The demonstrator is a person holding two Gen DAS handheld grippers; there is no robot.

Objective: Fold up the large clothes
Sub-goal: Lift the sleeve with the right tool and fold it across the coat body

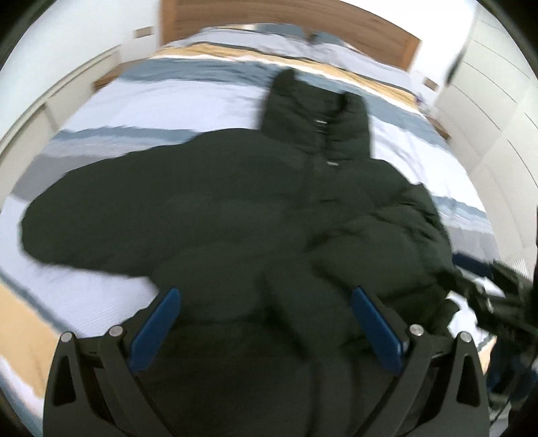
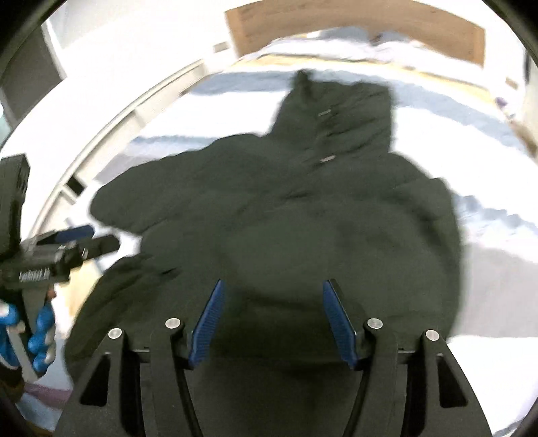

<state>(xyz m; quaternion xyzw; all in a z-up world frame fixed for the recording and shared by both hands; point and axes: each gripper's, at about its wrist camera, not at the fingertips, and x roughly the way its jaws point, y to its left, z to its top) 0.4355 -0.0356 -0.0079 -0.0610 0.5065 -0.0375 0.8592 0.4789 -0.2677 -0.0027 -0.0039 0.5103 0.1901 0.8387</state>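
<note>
Folding dark green hooded puffer jacket (image 1: 235, 215) on striped bed (image 1: 168, 101).
We're hovering w/ left gripper (image 1: 265, 295) & right gripper (image 2: 272, 285) jaws released, nothing clamped; jacket sprawled ahead, one sleeve out — mostly unfolded.

Motion blur is smearing both views, so the quilting and seams of the dark green puffy hooded jacket (image 1: 235, 208) are showing only as soft bands, and the small pale marks down its front are staying too small to identify. The jacket's lower hem is disappearing behind the black frame of the left gripper (image 1: 265, 302) in the left wrist view and behind the right gripper (image 2: 272, 299) in the right wrist view. Right of the jacket, a blurred black device (image 1: 497, 289) is running off the picture's edge. Beyond the jacket's hood, the wooden headboard (image 1: 269, 13) is being cut by the top edge. A blue-gloved hand (image 2: 37, 329), left of the jacket, is being cropped by the frame.
</note>
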